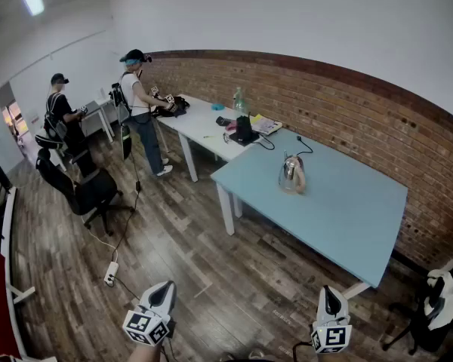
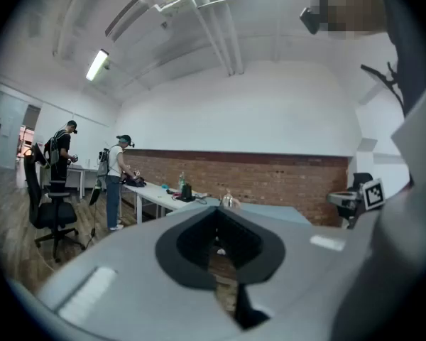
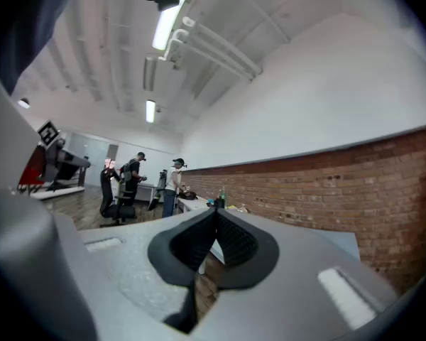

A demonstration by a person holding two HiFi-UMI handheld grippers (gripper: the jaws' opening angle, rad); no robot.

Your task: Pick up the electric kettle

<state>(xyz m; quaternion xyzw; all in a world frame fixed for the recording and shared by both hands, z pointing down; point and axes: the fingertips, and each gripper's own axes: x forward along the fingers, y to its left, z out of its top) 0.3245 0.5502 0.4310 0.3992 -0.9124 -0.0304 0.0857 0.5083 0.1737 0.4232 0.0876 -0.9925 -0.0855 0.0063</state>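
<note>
Standing upright on the light blue table, the electric kettle is seen towards the table's far left part, with bare tabletop all round it. Nothing of the pick-up is judged to be done: the kettle is untouched and lies well apart from both grippers. The left gripper and the right gripper are held low at the near edge of the head view, over the wooden floor, short of the table. In each gripper view the two jaws are seen pressed together, with nothing between them, so both are empty and closed tight. The whole task is therefore taken to be left: the table has to be approached, one gripper's jaws have to be spread, the kettle has to be gripped and then lifted clear. Which side the handle faces cannot be told at this range. Two people are occupied at the white table far to the left, away from the kettle.
</note>
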